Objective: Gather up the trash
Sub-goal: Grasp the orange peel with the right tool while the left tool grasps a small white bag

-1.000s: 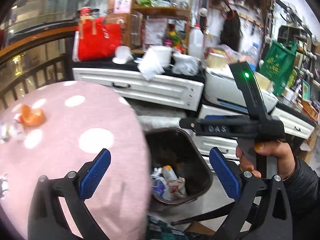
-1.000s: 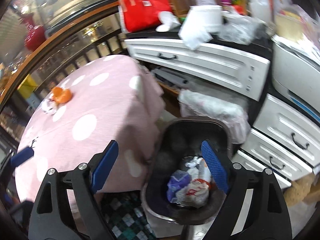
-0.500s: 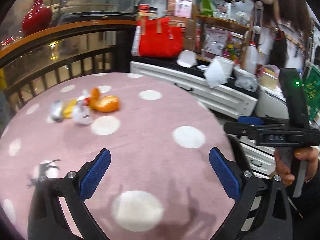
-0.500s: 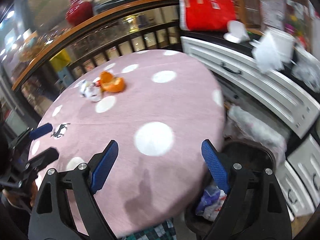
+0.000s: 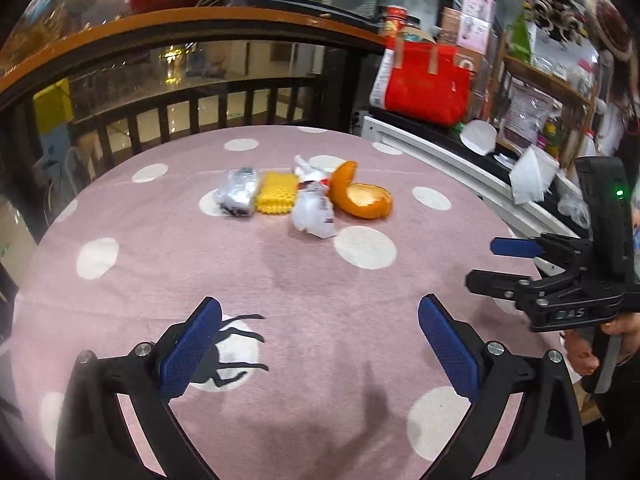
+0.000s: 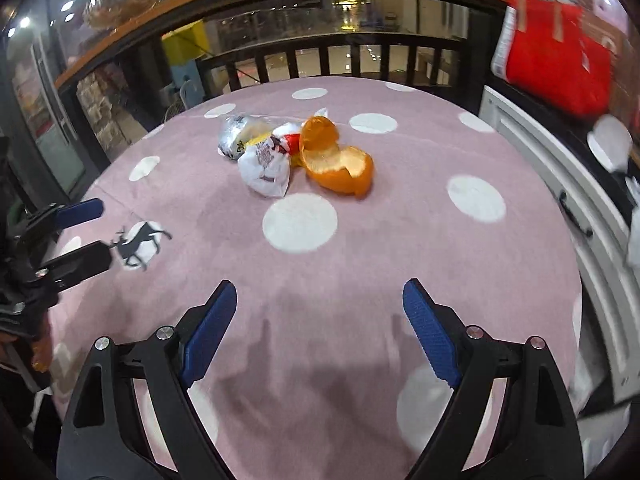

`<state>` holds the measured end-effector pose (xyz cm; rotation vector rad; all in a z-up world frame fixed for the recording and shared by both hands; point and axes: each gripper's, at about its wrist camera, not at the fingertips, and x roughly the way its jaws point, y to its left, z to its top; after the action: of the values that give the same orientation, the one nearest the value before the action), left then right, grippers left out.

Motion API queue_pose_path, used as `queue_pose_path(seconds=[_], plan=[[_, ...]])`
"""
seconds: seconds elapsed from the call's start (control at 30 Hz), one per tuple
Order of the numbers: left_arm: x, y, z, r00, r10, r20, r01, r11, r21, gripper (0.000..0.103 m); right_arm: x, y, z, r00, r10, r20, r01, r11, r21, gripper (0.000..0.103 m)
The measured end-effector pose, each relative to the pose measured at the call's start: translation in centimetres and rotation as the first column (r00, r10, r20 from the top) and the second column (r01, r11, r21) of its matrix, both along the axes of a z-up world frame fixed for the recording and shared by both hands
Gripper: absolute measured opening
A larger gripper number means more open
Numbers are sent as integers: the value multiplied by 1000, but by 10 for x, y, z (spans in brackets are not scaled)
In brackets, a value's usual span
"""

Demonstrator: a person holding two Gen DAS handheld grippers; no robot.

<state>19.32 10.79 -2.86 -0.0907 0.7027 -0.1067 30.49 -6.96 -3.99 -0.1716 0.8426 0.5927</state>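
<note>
trash pile: orange peel point(image 6: 338, 164), white wrapper point(image 6: 266, 168), yellow piece point(image 5: 276, 198), silver wrapper point(image 5: 237, 192), mid-counter point(image 6: 400, 248), upper-centre of both views
right tongs point(image 6: 316, 330): wide open, empty, peel nearest
left tongs point(image 5: 318, 344): same, empty

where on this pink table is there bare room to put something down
The near half of the tablecloth, from the trash cluster to both grippers, is bare. Crowded only mid-table: orange peel, white wrapper, yellow piece and silver wrapper lie bunched together.

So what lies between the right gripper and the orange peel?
Only bare pink tablecloth with one white dot lies between the right gripper and the orange peel, as the right wrist view shows.
</note>
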Motion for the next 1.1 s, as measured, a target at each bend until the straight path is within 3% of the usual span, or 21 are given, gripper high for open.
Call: queue_pose_path(seconds=[0.17, 0.57, 0.63, 0.77, 0.83, 0.9, 1.1], plan=[[11, 14, -2, 1000, 12, -10, -13, 999, -47, 97, 53, 27, -10, 999, 16, -29, -17, 999, -36, 84], [35, 25, -9, 999, -7, -32, 6, 999, -47, 97, 135, 74, -31, 996, 59, -65, -65, 994, -93, 84], [39, 25, -9, 999, -12, -36, 11, 999, -44, 97, 141, 79, -35, 996, 57, -62, -63, 993, -104, 71], [46, 21, -9, 999, -21, -39, 20, 999, -26, 97, 140, 79, -36, 997, 61, -40, -65, 992, -110, 56], [50, 19, -10, 999, -25, -42, 24, 999, -22, 97, 136, 76, -30, 998, 65, -8, -65, 992, -105, 40], [56, 17, -11, 998, -31, -49, 29, 999, -31, 97, 134, 73, -24, 998, 59, 3, -58, 993, -98, 32], [83, 8, -13, 997, -37, -71, 33, 998, -56, 97, 122, 61, -18, 1000, 16, 25, -14, 996, -83, 26]])
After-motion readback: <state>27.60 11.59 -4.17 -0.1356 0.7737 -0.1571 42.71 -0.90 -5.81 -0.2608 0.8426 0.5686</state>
